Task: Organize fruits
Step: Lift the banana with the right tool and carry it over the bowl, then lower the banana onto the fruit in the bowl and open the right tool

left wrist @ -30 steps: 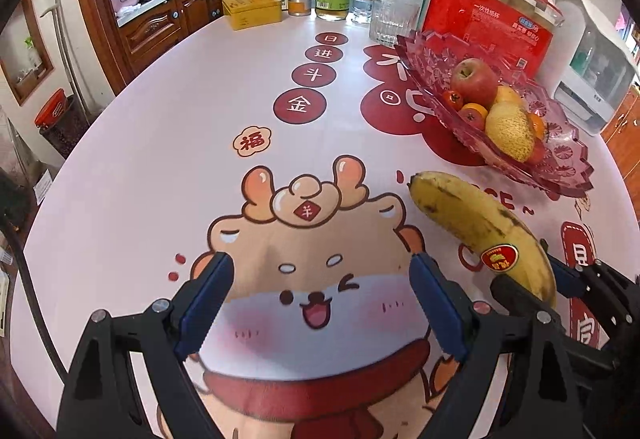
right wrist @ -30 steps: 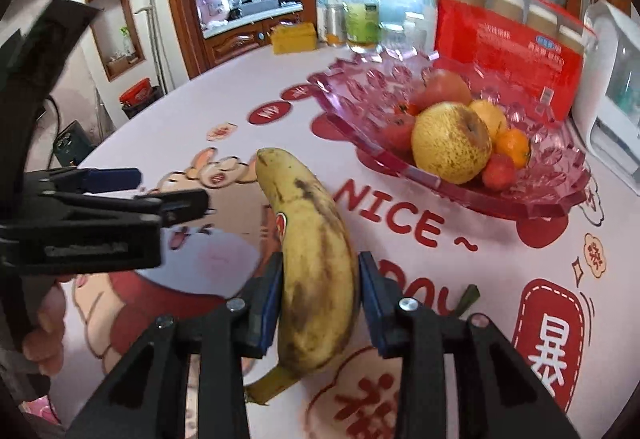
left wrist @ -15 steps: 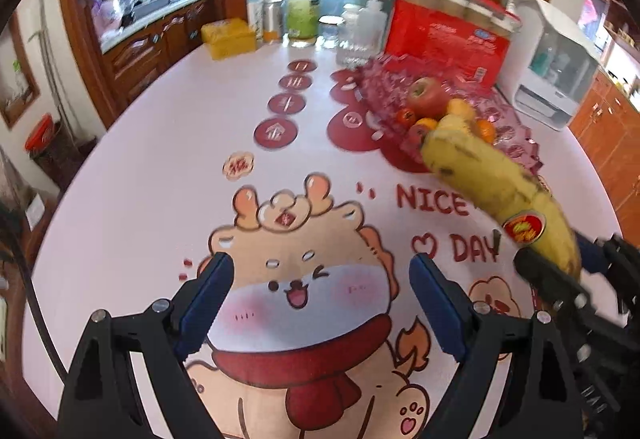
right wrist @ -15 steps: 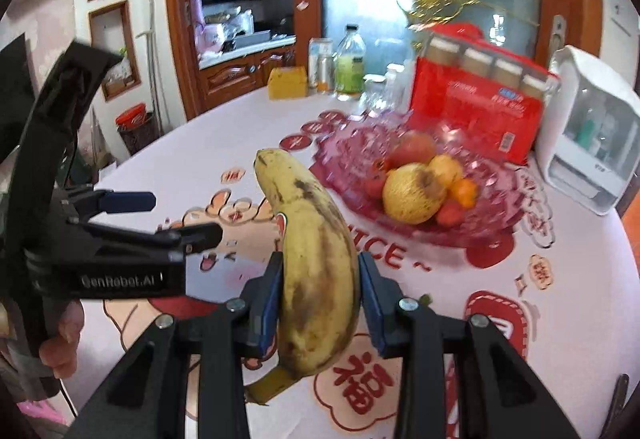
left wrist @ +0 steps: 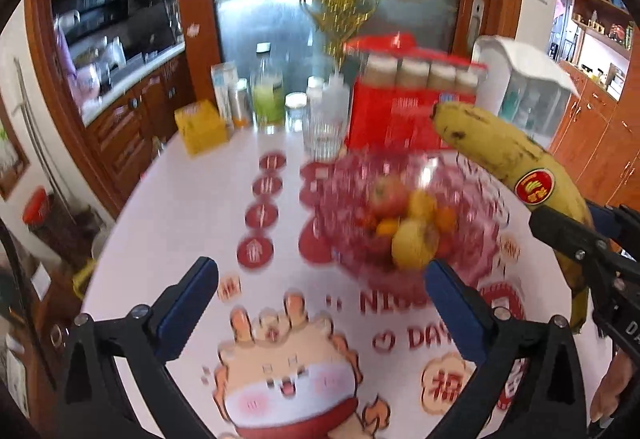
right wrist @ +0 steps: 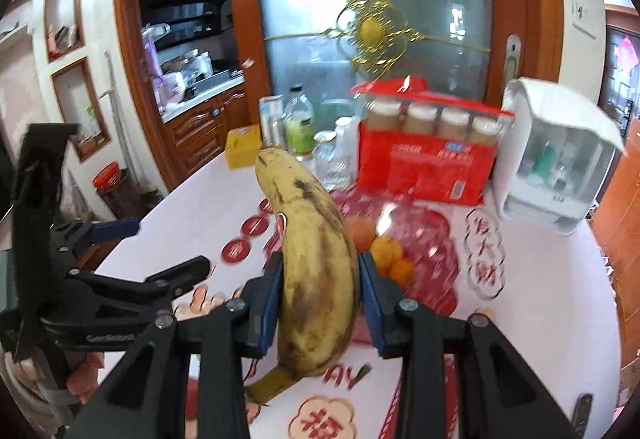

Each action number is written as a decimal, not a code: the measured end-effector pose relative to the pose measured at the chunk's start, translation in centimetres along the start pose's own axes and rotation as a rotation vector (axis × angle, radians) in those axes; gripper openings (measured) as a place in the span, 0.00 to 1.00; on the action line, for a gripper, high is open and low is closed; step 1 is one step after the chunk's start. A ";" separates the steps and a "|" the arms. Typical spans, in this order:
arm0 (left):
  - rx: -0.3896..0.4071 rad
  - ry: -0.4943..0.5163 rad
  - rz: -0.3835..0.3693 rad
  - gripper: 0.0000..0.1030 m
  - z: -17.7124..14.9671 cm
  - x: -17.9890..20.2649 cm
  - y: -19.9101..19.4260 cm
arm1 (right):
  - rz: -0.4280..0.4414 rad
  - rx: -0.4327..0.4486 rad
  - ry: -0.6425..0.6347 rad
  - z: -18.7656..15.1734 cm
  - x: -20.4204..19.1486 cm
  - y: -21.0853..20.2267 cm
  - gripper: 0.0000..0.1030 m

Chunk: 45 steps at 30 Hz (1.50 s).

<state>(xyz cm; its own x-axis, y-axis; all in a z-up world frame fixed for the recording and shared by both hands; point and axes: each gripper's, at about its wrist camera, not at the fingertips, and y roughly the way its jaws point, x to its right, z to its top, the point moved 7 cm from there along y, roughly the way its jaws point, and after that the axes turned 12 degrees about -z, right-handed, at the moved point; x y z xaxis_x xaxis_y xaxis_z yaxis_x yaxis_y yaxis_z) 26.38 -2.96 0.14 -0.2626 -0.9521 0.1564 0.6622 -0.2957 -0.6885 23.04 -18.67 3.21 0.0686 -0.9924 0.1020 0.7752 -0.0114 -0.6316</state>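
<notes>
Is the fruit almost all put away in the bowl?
Nearly, it seems. An apple, oranges and a yellow pear already sit in the pink glass fruit bowl. The spotted yellow banana is clamped in the right gripper, up off the table. The left gripper holds nothing, jaws opening. Left: setting the banana into the bowl.

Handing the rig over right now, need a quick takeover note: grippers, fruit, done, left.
Right gripper: shut on the banana, pads on both sides of its lower half, fruit in the air above the table, stem end towards the camera.
Left gripper: holds nothing, jaws opening wide, nothing between them.
Pink glass fruit bowl: on the table ahead, already holding an apple, a pear and small oranges.
Done: banana picked up.
Left: carry it over the bowl and set it in with the other fruit, then let go. Left-wrist view is blurred, so check clearance to the bowl rim.
</notes>
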 end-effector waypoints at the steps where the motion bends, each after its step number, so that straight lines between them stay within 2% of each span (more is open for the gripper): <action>1: 0.012 0.010 0.006 1.00 1.0 0.1 -0.1 | -0.011 -0.007 0.004 0.9 0.4 0.4 0.35; 5: 0.042 0.019 0.014 1.00 4.6 0.3 0.7 | -0.052 -0.042 0.043 2.8 1.8 3.2 0.35; 9: -0.010 0.007 -0.002 1.00 5.7 0.4 4.4 | -0.079 -0.097 0.126 3.2 3.9 7.3 0.35; 16: -0.145 -0.018 -0.008 1.00 2.5 0.1 12.5 | -0.095 -0.229 0.243 -0.5 6.3 14.4 0.35; 22: -0.200 -0.024 -0.001 1.00 0.4 -0.1 16.3 | -0.094 -0.286 0.278 -2.9 7.3 17.4 0.35; 31: -0.225 -0.032 -0.004 1.00 -0.4 0.6 18.3 | -0.062 -0.334 0.310 -4.1 7.2 19.9 0.36; 37: -0.224 -0.020 0.002 1.00 -0.8 1.0 18.3 | -0.097 -0.304 0.220 -3.6 6.0 19.2 0.38; 45: -0.232 -0.025 -0.008 1.00 -1.3 1.0 17.6 | -0.108 -0.260 0.172 -3.6 5.1 17.7 0.39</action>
<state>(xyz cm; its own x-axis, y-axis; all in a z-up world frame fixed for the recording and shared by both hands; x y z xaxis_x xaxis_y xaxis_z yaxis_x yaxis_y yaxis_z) 36.85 -9.02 -12.71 -0.2480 -0.9524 0.1775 0.4800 -0.2800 -0.8314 34.83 -24.33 -10.22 -0.1293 -0.9897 0.0615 0.5841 -0.1262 -0.8018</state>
